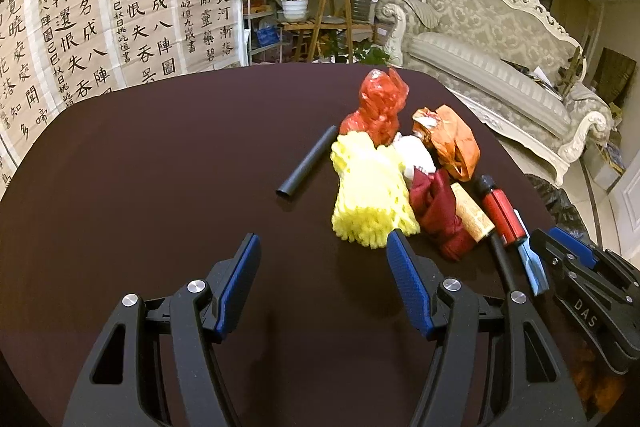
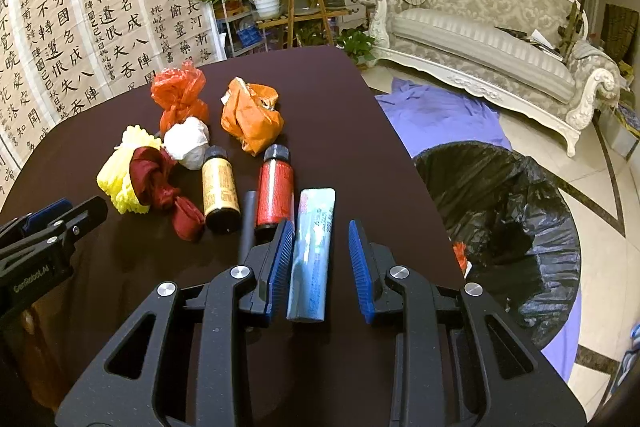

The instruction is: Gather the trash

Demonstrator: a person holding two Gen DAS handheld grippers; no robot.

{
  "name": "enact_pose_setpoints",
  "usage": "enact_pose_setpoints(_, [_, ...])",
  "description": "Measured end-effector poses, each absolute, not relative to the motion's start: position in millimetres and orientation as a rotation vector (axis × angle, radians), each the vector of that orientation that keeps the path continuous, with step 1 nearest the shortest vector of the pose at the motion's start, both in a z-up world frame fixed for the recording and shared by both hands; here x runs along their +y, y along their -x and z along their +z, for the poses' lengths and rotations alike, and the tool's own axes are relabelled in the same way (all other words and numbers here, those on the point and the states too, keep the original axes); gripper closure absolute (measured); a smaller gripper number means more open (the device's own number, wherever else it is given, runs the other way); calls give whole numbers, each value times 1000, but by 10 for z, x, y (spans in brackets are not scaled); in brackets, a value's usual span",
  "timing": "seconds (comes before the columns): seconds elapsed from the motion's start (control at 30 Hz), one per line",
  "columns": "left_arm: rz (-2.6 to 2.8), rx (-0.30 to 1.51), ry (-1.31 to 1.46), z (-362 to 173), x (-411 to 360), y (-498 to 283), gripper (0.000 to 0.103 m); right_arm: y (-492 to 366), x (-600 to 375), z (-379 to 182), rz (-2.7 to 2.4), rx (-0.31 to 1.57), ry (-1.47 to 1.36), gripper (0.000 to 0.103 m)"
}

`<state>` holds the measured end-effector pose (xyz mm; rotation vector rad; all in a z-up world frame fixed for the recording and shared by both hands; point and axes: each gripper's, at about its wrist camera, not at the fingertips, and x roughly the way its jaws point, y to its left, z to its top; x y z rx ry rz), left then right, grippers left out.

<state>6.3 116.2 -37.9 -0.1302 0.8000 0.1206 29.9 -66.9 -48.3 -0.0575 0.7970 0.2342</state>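
On the dark table (image 2: 340, 99) there's a pile of trash: yellow foam net (image 1: 368, 195), red bag (image 1: 378, 109), orange bag (image 2: 252, 119), white wad (image 2: 187, 142), maroon cloth (image 2: 160, 187), two little bottles, one tan (image 2: 220, 193) and one red (image 2: 274, 193), plus a black tube (image 1: 308, 163). Right gripper (image 2: 324, 259) has its jaws spread either side of a blue tube (image 2: 312, 251), pads not touching it. Left gripper (image 1: 324, 287) hangs wide open over bare table just short of the net. Bin (image 2: 504, 227) with a black liner sits beside the table.
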Motion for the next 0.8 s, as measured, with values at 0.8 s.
enact_pose_setpoints(0.8, [67,810,145,-356,1182,-491,35,-451,-586,-430,250,787,60,74])
